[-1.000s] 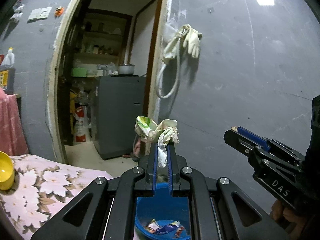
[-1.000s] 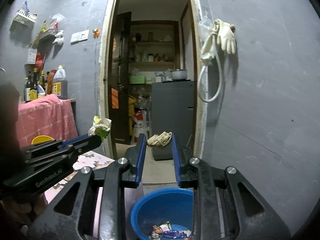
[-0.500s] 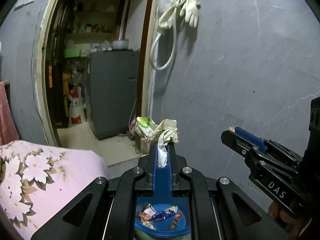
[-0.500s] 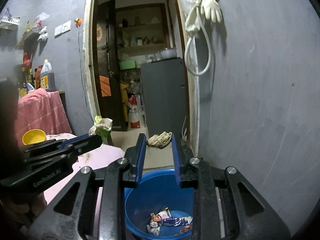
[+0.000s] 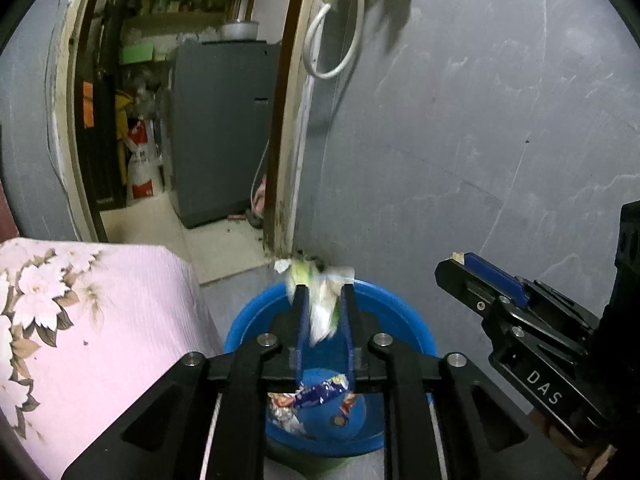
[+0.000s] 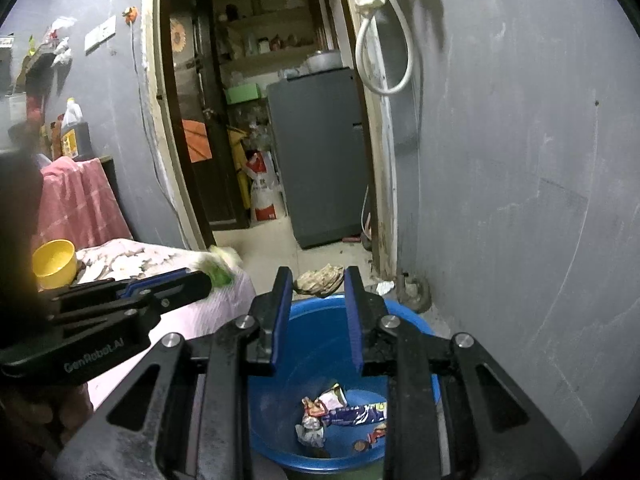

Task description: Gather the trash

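A blue bucket point(image 5: 404, 320) stands on the floor by the grey wall, with several snack wrappers point(image 5: 316, 394) at its bottom; it also shows in the right wrist view point(image 6: 320, 344). My left gripper point(image 5: 322, 292) is above the bucket with its jaws parted. A crumpled white and green wrapper point(image 5: 320, 300) sits blurred between them, apparently slipping down. My right gripper point(image 6: 318, 276) holds a crumpled brownish paper wad point(image 6: 318, 280) at its fingertips, above the bucket's far rim.
A table with a pink floral cloth point(image 5: 80, 312) sits left of the bucket, with a yellow bowl point(image 6: 54, 258) on it. An open doorway point(image 6: 260, 120) leads to a room with a grey fridge point(image 6: 320, 152). A hose and gloves point(image 6: 384, 20) hang on the wall.
Both grippers tilted down over the bucket. The left jaws, shut on the white and green wrapper before, have parted and the wrapper is now blurred between them. The right still holds its wad.
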A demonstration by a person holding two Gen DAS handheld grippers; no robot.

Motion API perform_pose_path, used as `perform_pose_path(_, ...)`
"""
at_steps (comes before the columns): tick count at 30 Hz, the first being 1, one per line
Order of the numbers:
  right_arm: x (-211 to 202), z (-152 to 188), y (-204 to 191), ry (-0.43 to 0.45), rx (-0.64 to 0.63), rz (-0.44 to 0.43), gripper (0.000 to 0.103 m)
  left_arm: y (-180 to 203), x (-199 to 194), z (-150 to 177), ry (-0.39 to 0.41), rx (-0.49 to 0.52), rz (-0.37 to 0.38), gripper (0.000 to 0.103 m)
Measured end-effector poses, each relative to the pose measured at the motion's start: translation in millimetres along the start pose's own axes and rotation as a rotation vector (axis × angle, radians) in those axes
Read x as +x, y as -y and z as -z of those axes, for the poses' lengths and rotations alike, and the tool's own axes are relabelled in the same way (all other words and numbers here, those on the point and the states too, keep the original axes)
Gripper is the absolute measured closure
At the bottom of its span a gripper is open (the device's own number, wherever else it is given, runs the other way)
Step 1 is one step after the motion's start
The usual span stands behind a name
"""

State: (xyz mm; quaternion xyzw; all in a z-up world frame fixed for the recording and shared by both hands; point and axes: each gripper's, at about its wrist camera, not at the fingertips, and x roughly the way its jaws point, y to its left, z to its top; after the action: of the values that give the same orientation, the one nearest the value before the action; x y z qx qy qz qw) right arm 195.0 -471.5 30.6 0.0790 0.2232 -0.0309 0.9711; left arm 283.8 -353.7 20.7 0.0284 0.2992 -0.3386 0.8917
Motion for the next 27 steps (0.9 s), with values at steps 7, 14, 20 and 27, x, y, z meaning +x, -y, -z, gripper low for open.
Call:
perform_pose_path(7,5,5,3,-0.032,0.022,0.006,0.072,-10,7,8,-0.021,-0.027,-0.013,0.076)
perform_pose_path(14,-3,1,-1,-0.024,0.030,0.009,0.068,-14,-6,10,-0.009,-0.032,-0.020,0.076)
perform_pose_path(20,-25,-4,-11,0.004,0.028,0.006,0.068,-14,-36,11,0.024,-0.038,-0.042,0.076)
perform_pose_path(27,-64,-3,-34,0.035,0.026,-0.022,0.062,-20,-94,24,0.066,-0.075,-0.101,0.068)
